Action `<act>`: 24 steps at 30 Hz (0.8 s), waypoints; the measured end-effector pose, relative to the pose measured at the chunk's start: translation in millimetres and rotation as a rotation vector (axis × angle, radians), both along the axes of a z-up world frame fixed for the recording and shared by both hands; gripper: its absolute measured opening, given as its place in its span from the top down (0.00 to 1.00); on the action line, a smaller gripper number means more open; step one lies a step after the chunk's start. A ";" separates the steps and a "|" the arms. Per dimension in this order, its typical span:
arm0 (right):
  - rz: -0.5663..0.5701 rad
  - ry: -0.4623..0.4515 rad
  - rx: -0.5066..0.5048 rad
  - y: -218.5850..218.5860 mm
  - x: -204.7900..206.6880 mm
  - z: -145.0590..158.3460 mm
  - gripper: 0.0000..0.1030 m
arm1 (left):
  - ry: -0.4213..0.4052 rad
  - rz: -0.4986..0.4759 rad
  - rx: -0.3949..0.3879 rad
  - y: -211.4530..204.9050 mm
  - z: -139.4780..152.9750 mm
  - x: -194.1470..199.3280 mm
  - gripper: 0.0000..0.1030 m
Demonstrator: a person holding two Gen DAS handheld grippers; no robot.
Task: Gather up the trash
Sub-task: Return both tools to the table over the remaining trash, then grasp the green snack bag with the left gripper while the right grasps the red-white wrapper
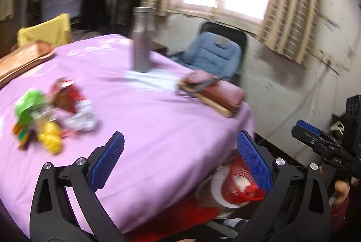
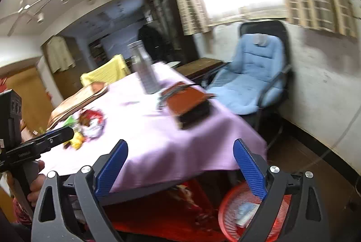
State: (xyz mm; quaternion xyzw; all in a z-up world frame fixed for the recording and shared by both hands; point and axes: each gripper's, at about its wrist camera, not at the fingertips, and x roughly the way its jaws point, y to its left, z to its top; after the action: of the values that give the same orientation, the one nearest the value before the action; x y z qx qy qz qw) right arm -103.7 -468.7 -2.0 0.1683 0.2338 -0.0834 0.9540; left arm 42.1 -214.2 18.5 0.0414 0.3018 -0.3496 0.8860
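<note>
On the table, left of frame: a heap of crumpled wrappers [image 1: 49,115] lies on the purple cloth [image 1: 158,120], green, red, silver and yellow pieces touching in 1 loose pile; in the right wrist view the same heap sits at middle left [image 2: 88,127].
Look of the trash: thin, creased foil and plastic, blurred here, so single pieces and printing cannot be told apart; it should crush easily when pinched.
Bin: a red mesh basket [image 1: 234,185] stands on the floor under the table's near corner, at lower right of both views [image 2: 227,206], with some pale scraps already in it; probably placed there so wrappers travel only a short way off the edge.
Left gripper [image 1: 180,158]: blue pads [image 1: 108,158] spread wide, nothing between them, raised over the table's near edge, well apart from the heap.
Right gripper [image 2: 180,165]: pads [image 2: 112,167] equally wide, holding nothing, above the table corner with the basket below its right finger.
Why held so: both seem spread to be ready for the next pick from the heap.
Other things, centre and upper frame: a metal bottle [image 1: 142,41], upright, and a stack of books [image 1: 216,93] near the far corner; neither looks like trash.
Beyond the table: a blue padded chair [image 2: 255,75] under the window.
</note>
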 end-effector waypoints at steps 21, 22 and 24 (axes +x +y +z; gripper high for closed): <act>0.362 0.128 -0.011 143.3 159.3 -8.0 0.06 | 0.179 0.421 0.013 177.8 -37.0 142.8 0.07; 0.366 0.136 -0.004 143.9 163.5 -9.4 0.06 | 0.172 0.412 0.016 172.1 -34.0 150.0 0.07; 0.370 0.148 0.000 145.3 171.3 -12.5 0.06 | 0.165 0.402 0.019 160.4 -31.7 163.5 0.06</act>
State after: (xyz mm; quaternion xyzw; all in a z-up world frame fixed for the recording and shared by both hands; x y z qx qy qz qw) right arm 67.6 -323.5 -14.5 0.1156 0.3303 0.0811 0.9333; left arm 205.7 -53.8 -13.2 -0.0398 0.3788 -0.1652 0.9098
